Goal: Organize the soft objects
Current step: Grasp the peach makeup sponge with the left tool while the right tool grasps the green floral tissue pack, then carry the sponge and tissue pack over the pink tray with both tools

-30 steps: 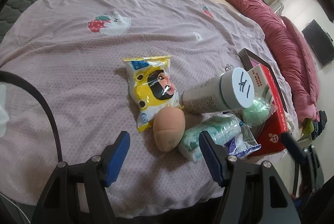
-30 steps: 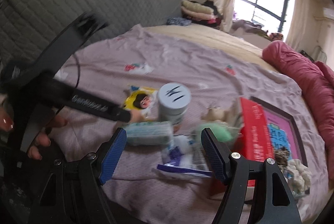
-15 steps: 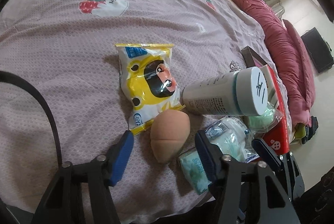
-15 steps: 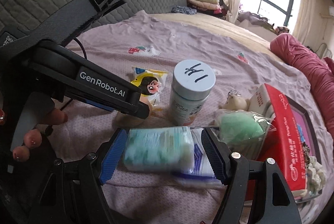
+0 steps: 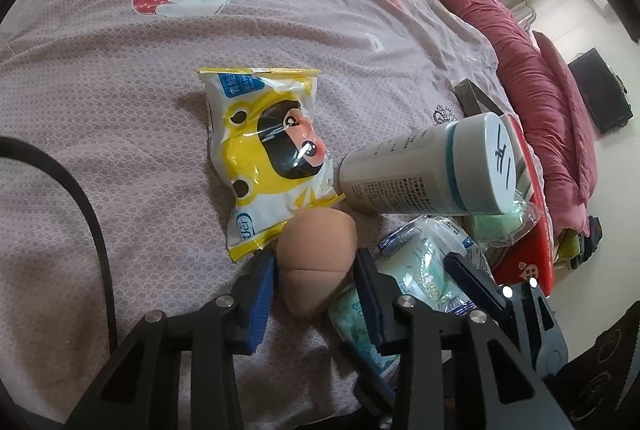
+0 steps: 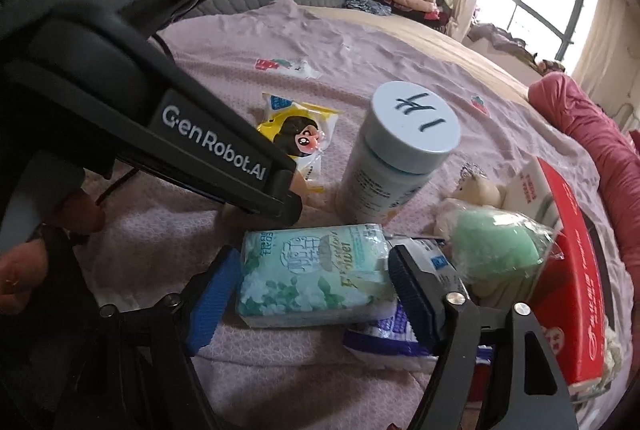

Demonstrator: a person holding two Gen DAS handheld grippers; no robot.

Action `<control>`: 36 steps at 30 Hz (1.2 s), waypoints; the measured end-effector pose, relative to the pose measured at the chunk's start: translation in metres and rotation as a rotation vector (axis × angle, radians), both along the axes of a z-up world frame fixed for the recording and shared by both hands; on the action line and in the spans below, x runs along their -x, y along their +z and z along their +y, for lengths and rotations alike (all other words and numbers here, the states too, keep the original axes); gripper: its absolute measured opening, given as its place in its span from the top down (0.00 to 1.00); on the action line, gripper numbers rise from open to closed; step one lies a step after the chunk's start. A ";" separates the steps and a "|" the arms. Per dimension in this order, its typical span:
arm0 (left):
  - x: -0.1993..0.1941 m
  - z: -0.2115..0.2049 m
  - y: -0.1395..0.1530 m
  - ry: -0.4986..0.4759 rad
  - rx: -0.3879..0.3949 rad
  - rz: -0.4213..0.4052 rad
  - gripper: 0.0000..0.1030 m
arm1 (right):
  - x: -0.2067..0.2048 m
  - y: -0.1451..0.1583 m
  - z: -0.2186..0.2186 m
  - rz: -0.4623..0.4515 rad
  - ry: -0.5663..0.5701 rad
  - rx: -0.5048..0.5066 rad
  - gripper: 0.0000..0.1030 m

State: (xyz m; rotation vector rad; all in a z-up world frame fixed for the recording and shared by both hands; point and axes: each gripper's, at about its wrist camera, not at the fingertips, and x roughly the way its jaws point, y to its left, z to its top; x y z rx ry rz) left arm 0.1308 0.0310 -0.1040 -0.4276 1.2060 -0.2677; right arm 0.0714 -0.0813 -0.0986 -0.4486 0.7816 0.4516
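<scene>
A tan egg-shaped sponge [image 5: 318, 260] lies on the pink bedspread [image 5: 120, 77]. My left gripper [image 5: 314, 288] has its blue pads on both sides of it, touching or nearly so. A green tissue pack [image 6: 314, 276] lies in front of a white bottle [image 6: 394, 159]. My right gripper [image 6: 310, 296] is open around the tissue pack, pads at both its ends. A yellow snack bag [image 5: 272, 153] lies beyond the sponge. A green sponge in a clear wrapper [image 6: 498, 250] leans on a red box [image 6: 568, 270].
A small plush toy [image 6: 478, 189] sits behind the green sponge. A purple-white packet [image 6: 384, 338] lies under the tissue pack. A rolled red quilt [image 5: 532, 69] runs along the bed's right side. The bed edge is right below both grippers.
Both grippers have moved forward and down. The left one has narrowed around the tan sponge. The right one now straddles the tissue pack.
</scene>
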 end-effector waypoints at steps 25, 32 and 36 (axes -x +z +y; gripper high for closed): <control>0.027 0.003 0.030 0.022 -0.046 -0.031 0.63 | 0.013 0.042 -0.037 -0.101 0.055 0.009 0.36; 0.030 -0.004 0.065 0.001 -0.103 -0.069 0.63 | 0.013 0.092 -0.065 -0.172 -0.012 -0.064 0.36; 0.031 -0.015 0.087 -0.022 -0.117 -0.089 0.63 | 0.019 0.114 -0.079 -0.202 -0.046 -0.083 0.36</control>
